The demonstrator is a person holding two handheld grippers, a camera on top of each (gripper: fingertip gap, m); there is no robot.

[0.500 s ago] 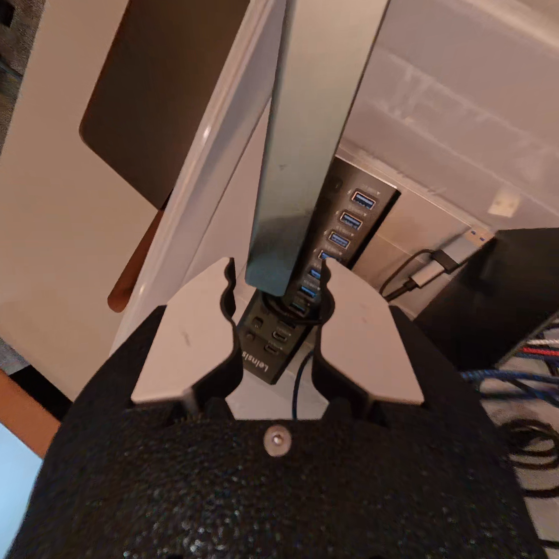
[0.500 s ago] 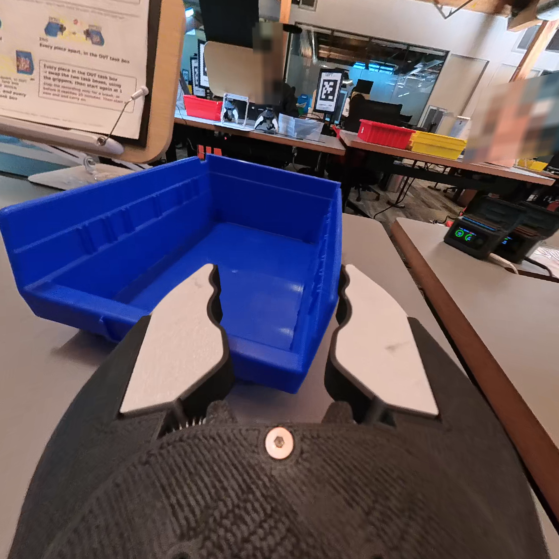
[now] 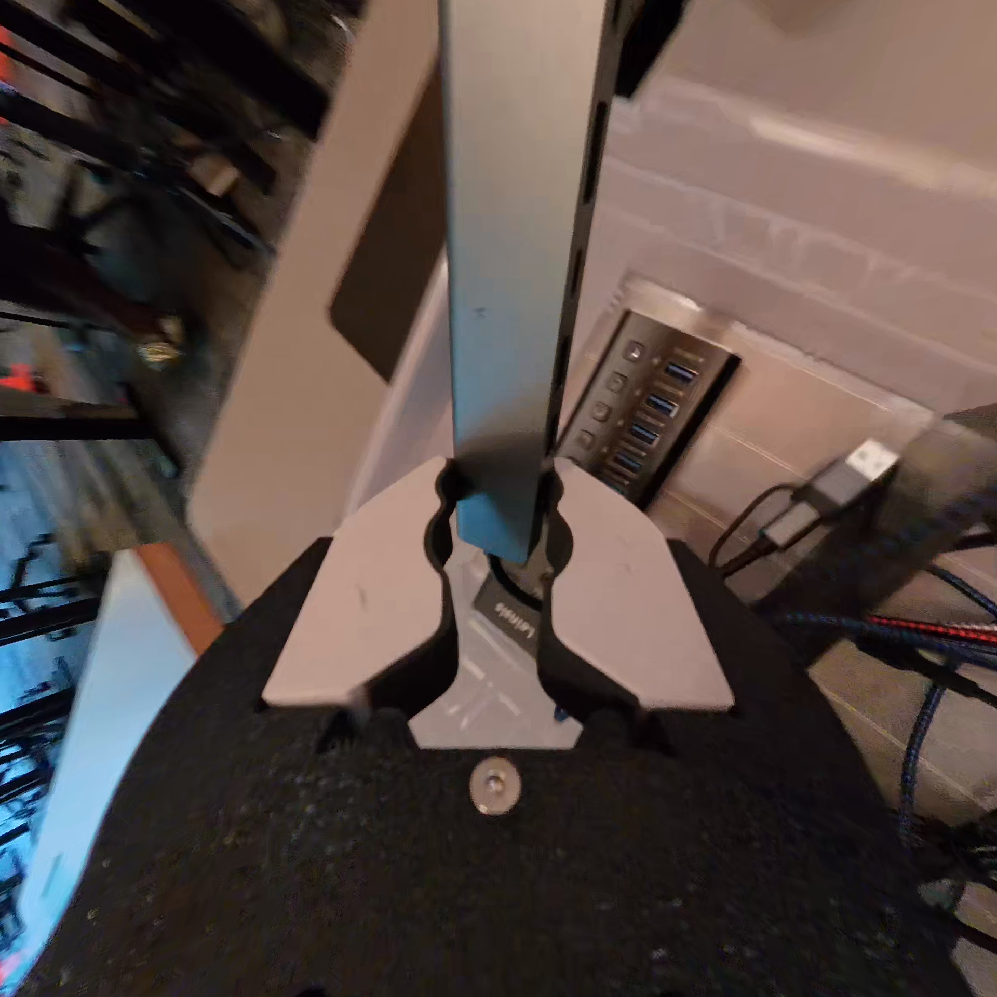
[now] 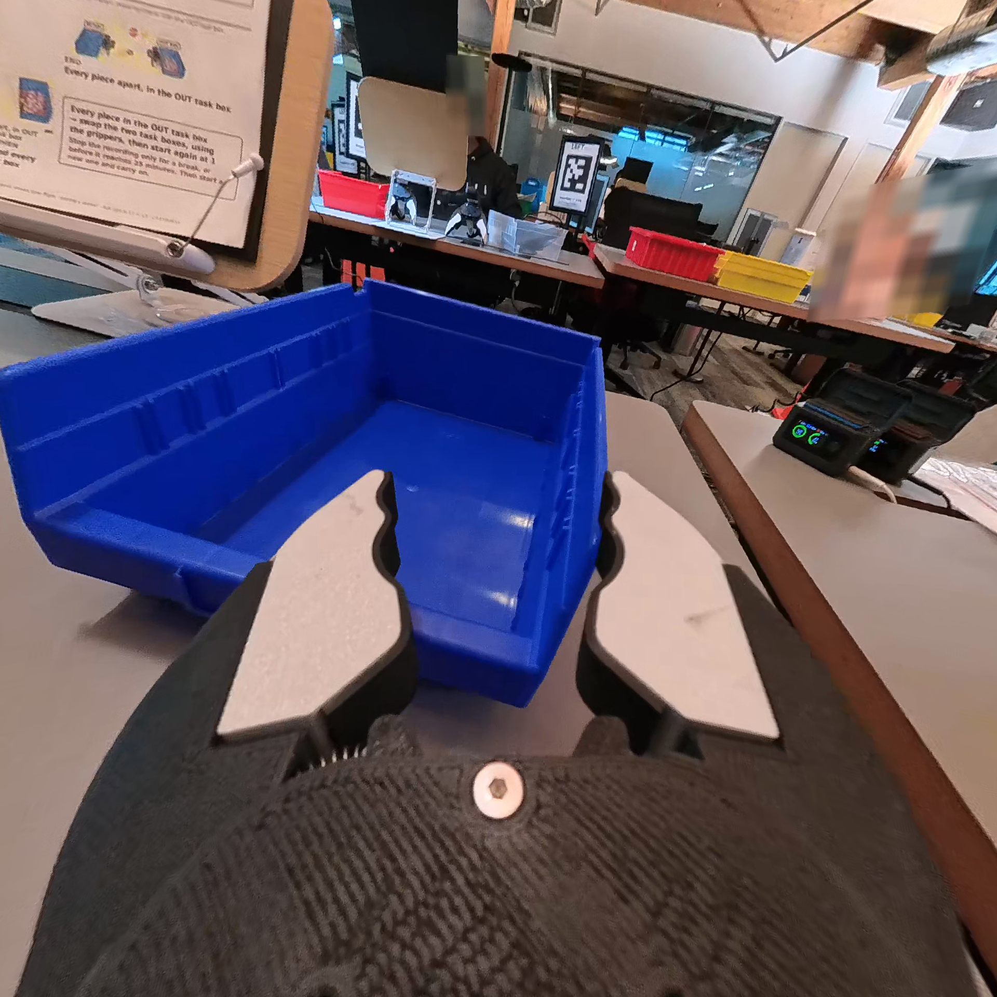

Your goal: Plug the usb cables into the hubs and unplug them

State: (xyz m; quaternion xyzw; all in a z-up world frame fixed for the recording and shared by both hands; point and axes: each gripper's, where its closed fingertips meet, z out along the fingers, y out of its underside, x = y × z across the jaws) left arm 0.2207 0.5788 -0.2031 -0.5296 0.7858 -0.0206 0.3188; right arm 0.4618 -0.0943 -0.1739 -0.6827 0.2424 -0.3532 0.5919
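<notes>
My left gripper [image 3: 502,469] is shut on the near end of a long silver hub [image 3: 512,270], which stands up out of the fingers to the top of the left wrist view. Dark port slots run down the silver hub's right edge. Behind it a black hub [image 3: 663,410] with a row of blue USB ports lies on the table. A silver USB plug [image 3: 841,485] on a black cable lies to the right, unplugged. My right gripper [image 4: 500,480] is open and empty, with its fingers on either side of the right wall of an empty blue bin [image 4: 302,458].
Blue and red braided cables [image 3: 917,636] and a black box [image 3: 949,485] crowd the right of the left wrist view. A white panel [image 3: 302,323] stands on the left. In the right wrist view a clipboard stand [image 4: 135,259] is behind the bin and a second table [image 4: 890,566] is to the right. Some 70 cm of space lies between my two pairs of fingers.
The left gripper has swung and the silver hub sits deeper between its fingers, with more of the black hub's ports showing. The right gripper has barely moved.
</notes>
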